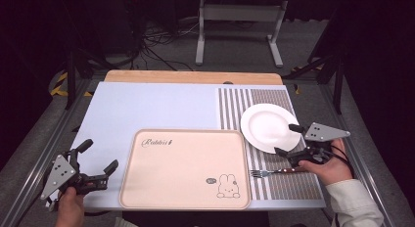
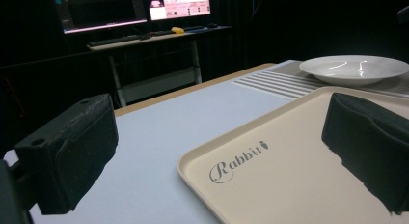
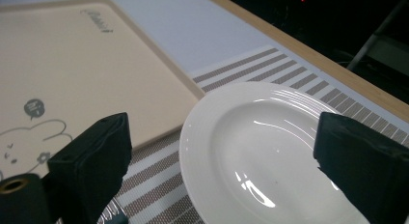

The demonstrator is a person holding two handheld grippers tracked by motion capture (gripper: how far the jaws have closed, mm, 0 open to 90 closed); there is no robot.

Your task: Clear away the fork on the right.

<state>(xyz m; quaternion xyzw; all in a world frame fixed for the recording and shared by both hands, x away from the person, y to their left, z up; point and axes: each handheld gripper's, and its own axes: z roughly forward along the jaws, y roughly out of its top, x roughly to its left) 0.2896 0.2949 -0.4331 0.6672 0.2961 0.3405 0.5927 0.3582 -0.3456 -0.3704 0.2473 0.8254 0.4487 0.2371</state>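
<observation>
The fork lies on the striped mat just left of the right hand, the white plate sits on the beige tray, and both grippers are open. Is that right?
Not quite. The white plate sits on the striped mat, beside the beige tray, not on it; the high view shows this. The fork and both open grippers, left gripper and right gripper, are as stated.

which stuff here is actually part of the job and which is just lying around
In the job:
- white plate, which the open right gripper reaches for
- beige tray, beside the open left gripper

Lying about:
- fork on the striped mat
- monitors and desk in the background
</observation>
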